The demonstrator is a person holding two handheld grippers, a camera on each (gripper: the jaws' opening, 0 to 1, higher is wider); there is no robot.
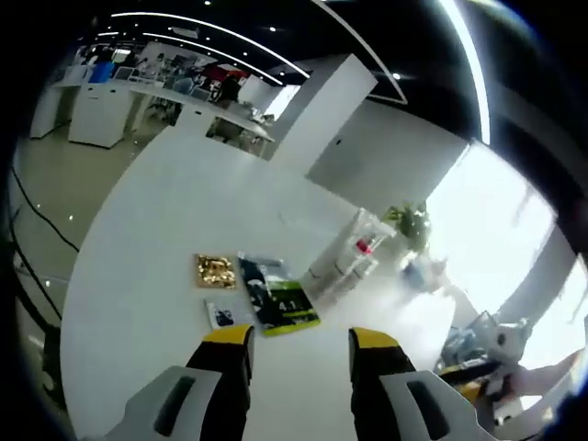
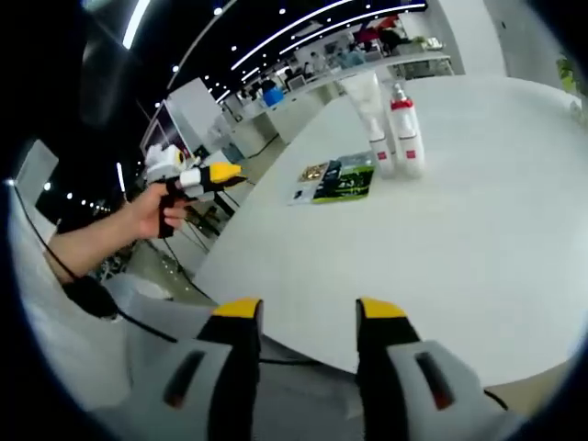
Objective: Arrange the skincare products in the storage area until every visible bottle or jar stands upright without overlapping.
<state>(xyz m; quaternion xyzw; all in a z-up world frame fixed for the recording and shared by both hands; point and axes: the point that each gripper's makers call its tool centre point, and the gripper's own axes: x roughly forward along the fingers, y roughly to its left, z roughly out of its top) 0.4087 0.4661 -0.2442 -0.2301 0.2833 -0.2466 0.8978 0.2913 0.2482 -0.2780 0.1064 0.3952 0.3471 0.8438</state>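
Two skincare bottles stand upright side by side on the white round table [image 2: 478, 230]: a tall white tube [image 2: 369, 108] and a white bottle with red cap and label [image 2: 405, 130]. In the left gripper view the same bottles [image 1: 356, 250] are a blurred pale group with a red spot. Flat packets lie beside them: a gold one [image 1: 216, 271], a black-and-green one [image 1: 280, 299] and a small card [image 1: 219, 316]. My left gripper [image 1: 301, 338] is open above the table, short of the packets. My right gripper [image 2: 310, 310] is open at the table's near edge, holding nothing.
A person's hand [image 2: 152, 213] holds the left gripper [image 2: 197, 179] off the table's left side. The right gripper [image 1: 470, 373] enters the left gripper view at lower right. A potted plant [image 1: 411, 223] stands behind the bottles. Desks and a white pillar [image 1: 322, 110] lie beyond.
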